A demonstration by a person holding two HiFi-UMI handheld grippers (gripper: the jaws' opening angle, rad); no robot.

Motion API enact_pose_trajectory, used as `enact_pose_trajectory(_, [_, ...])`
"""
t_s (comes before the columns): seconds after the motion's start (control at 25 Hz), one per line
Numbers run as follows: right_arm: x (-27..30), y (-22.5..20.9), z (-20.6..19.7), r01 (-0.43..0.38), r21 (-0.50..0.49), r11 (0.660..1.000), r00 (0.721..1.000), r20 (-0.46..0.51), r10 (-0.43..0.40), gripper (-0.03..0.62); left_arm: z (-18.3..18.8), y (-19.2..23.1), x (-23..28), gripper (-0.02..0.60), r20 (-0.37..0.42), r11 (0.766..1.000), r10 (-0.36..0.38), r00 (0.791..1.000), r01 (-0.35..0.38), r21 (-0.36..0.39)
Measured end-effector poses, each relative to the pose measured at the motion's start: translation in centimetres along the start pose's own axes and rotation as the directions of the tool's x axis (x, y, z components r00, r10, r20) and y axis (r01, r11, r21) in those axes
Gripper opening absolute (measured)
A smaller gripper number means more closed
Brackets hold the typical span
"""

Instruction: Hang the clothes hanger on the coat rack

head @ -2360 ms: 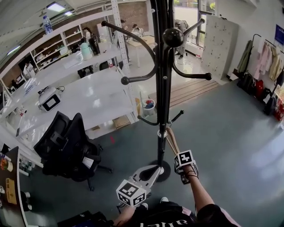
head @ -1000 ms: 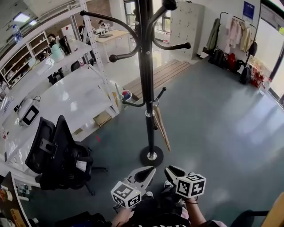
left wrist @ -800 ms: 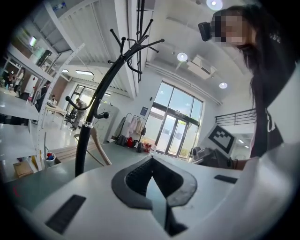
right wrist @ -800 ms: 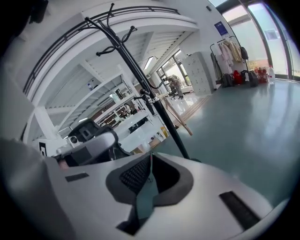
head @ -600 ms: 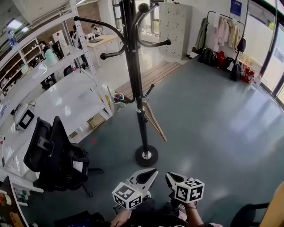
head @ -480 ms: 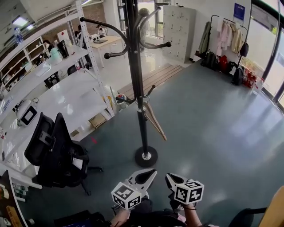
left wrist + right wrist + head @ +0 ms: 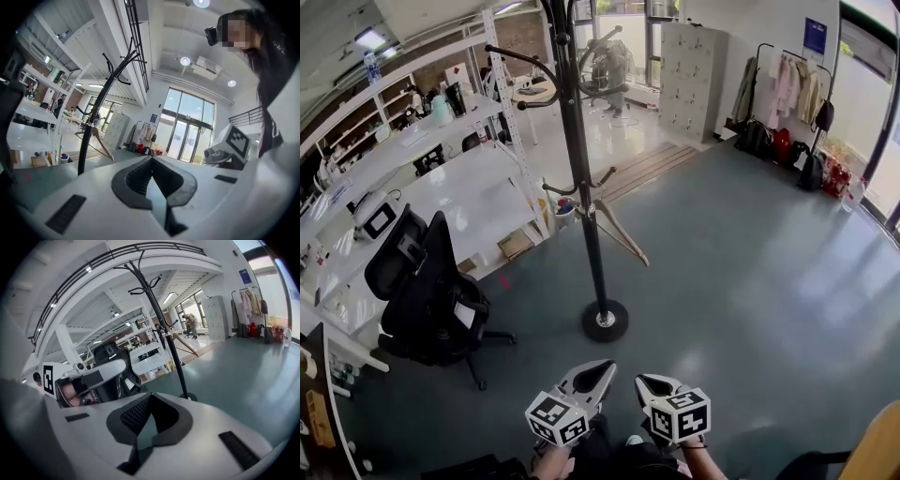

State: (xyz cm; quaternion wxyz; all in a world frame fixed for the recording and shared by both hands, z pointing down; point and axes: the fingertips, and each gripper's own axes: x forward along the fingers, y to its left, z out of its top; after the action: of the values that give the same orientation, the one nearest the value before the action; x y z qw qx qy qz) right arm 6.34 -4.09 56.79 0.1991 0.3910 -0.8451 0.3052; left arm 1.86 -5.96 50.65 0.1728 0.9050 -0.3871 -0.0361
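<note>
hanger on coat rack, well apart from left gripper, right gripper, jaws closed, empty

My head camera looks from high up, steeply down on the floor. My left claw and right claw are close at its lower edge, and the coat rack stands farther ahead. The camera on my left claw sits low and near the jaws and looks about level along them. The one on my right claw tips more toward the floor. All three views share the coat rack, and each claw view also catches the other claw at its side.
</note>
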Motion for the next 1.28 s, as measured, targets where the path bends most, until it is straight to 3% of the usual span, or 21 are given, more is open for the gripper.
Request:
enact_pose_trajectory(0.4, [-4.9, 2.7, -4.1, -0.077, -0.015, 0.997, 0.997, -0.010, 0.076, 0.009, -1.4, -6.1, -4.3, 0.000, 0.018, 0.997, 0.079, 0.997, -0.079, 0.016])
enact_pose_trajectory(0.76, [-5.5, 4.3, -4.0, -0.057, 0.005, 0.998, 0.998, 0.024, 0.057, 0.009, 0.1, -7.2, -6.4, 0.000, 0.033, 0.998, 0.042, 0.999, -0.043, 0.048])
enact_pose_trajectory(1.28, [-4.8, 7.2, -5.6, -0.035, 0.080, 0.996, 0.999, 0.031, 0.033, 0.009, -0.8, -7.3, -10.0, 0.000, -0.015, 0.999, -0.005, 1.000, 0.006, 0.037])
